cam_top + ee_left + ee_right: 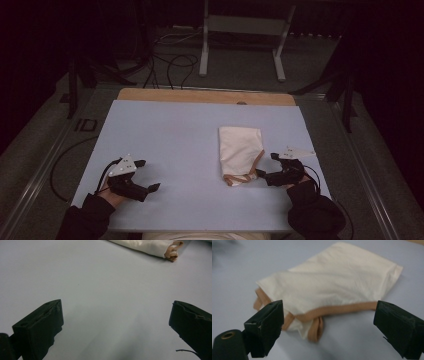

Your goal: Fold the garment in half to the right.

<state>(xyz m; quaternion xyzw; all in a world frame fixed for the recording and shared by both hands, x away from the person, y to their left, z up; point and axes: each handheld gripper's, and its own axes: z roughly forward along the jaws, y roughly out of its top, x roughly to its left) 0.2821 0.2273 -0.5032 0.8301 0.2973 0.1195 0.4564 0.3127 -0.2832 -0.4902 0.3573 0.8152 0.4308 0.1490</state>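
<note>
A folded cream cloth [240,147] with tan trim lies on the pale blue table top [185,145], right of centre. My right gripper [267,166] is open just right of the cloth's near end; its jaws frame the cloth [332,287] and the tan edge [337,310] without touching. My left gripper [147,175] is open over bare table at the near left, nothing between its jaws [115,322]. The cloth [150,246] shows at the top of the left gripper view.
A wooden strip [205,96] runs along the table's far edge. Beyond it, a white metal stand [242,30] and loose black cables [170,65] are on the grey floor. Dark stands flank both sides of the table.
</note>
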